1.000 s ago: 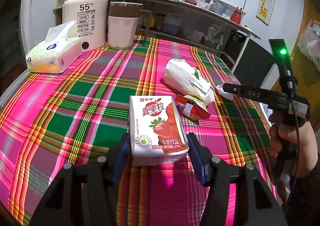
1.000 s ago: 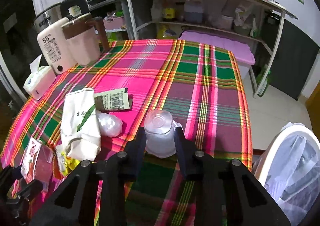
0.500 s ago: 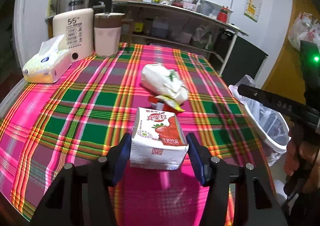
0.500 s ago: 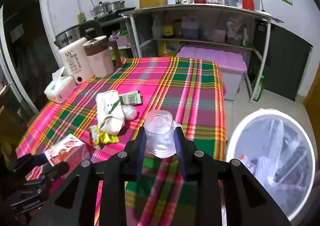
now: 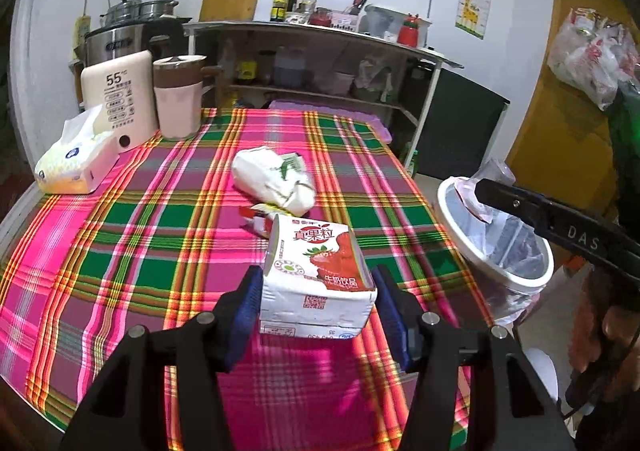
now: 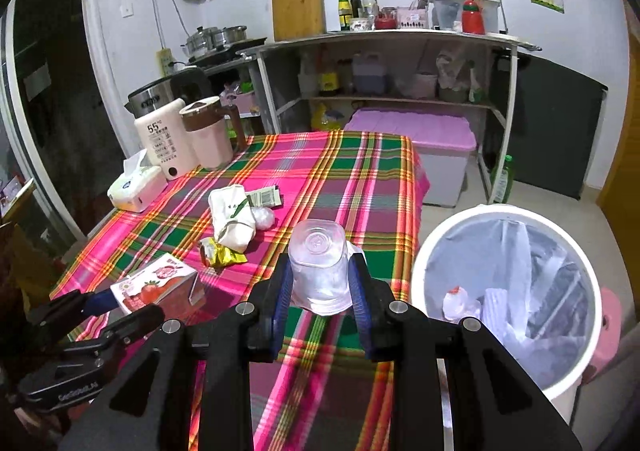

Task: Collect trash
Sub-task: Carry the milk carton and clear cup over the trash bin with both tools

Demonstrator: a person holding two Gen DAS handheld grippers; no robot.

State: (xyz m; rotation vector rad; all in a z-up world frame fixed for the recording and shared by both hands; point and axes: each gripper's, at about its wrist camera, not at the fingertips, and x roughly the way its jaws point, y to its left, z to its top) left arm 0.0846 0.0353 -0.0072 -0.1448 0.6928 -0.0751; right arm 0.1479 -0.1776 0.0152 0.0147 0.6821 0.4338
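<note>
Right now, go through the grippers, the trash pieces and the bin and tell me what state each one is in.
Left gripper: shut on the strawberry milk carton, lifted.
Right gripper: shut on the clear plastic cup, upside down.
White trash bin: open, lined with a bag, some trash inside.
White paper bag: crumpled, lying on the plaid tablecloth.
Yellow wrapper: crumpled, on the cloth.
</note>
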